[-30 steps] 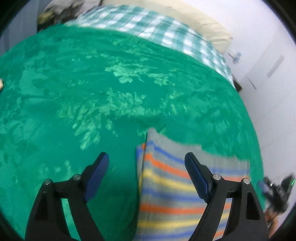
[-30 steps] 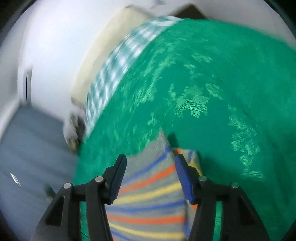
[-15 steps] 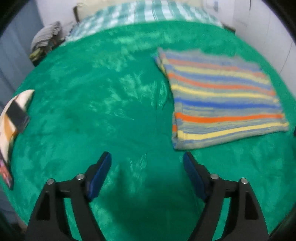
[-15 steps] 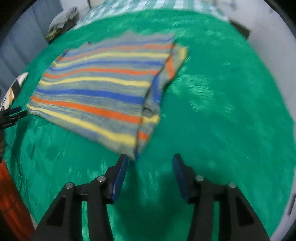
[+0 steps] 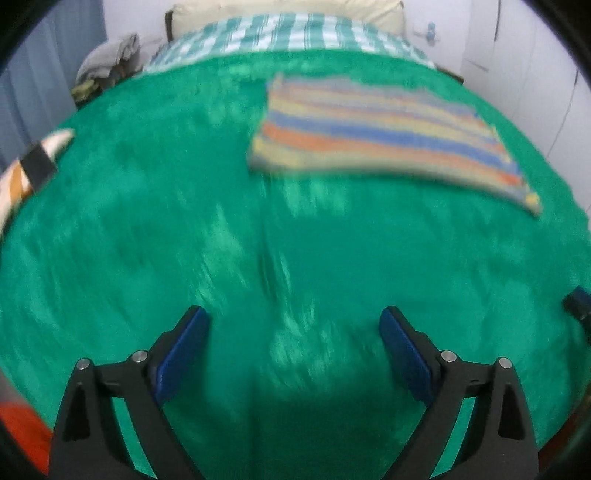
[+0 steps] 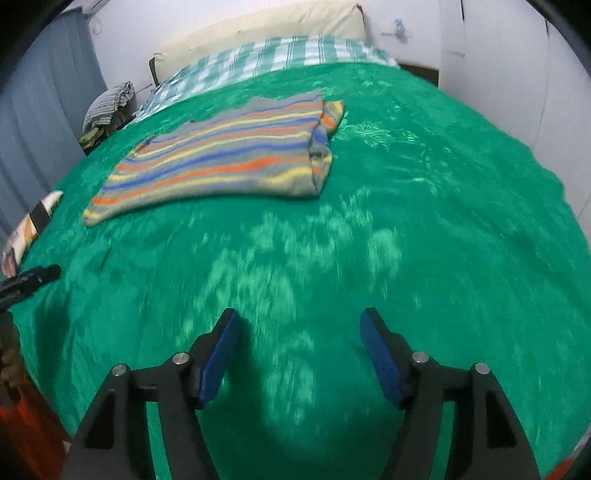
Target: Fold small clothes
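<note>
A folded striped garment (image 5: 380,136), grey with blue, orange and yellow bands, lies flat on the green blanket (image 5: 184,221) toward the far side of the bed. It also shows in the right wrist view (image 6: 221,158), with a folded sleeve along its right edge. My left gripper (image 5: 295,343) is open and empty, well short of the garment. My right gripper (image 6: 299,350) is open and empty, also well back from it. The left gripper's tip (image 6: 29,282) shows at the left edge of the right wrist view.
A green-and-white checked sheet (image 5: 288,37) and a cream pillow (image 6: 258,29) lie at the head of the bed. A pile of grey clothes (image 6: 107,107) sits at the far left. A patterned object (image 5: 29,166) lies at the left edge. White walls stand to the right.
Both grippers have let go of the striped garment and pulled back from it, so it now lies folded farther away on the blanket. Both stay open.
</note>
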A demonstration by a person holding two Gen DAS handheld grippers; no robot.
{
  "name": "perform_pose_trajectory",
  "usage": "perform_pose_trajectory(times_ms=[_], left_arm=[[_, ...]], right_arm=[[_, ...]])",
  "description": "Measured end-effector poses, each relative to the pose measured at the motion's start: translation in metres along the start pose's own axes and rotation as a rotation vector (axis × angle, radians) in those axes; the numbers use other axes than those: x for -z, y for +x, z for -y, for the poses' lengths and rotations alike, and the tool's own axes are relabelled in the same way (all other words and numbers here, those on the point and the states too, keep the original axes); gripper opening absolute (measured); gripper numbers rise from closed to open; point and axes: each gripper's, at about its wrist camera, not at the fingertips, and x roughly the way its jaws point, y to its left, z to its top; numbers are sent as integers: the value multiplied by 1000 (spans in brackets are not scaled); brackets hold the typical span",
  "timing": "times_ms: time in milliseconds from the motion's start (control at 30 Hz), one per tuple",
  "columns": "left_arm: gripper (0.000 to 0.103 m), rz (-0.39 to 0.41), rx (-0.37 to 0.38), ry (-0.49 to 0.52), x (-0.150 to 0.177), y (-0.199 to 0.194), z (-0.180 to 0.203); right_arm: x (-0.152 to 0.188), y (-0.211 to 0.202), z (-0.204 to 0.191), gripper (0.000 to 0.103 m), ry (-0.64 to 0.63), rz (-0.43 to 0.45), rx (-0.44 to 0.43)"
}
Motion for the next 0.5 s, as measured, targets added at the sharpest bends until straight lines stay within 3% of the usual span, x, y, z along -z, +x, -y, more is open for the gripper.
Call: perform_pose_trajectory(times_ms=[100, 300, 500], left_arm=[[102, 104, -21, 61, 19, -2, 3], [102, 99, 7, 64, 17, 1, -2], [102, 98, -4, 68, 20, 2, 5]], right_arm=[[4, 3, -7, 83, -70, -11, 19], [15, 17, -12, 101, -85, 3, 32], [19, 20, -12, 103, -99, 11, 35]])
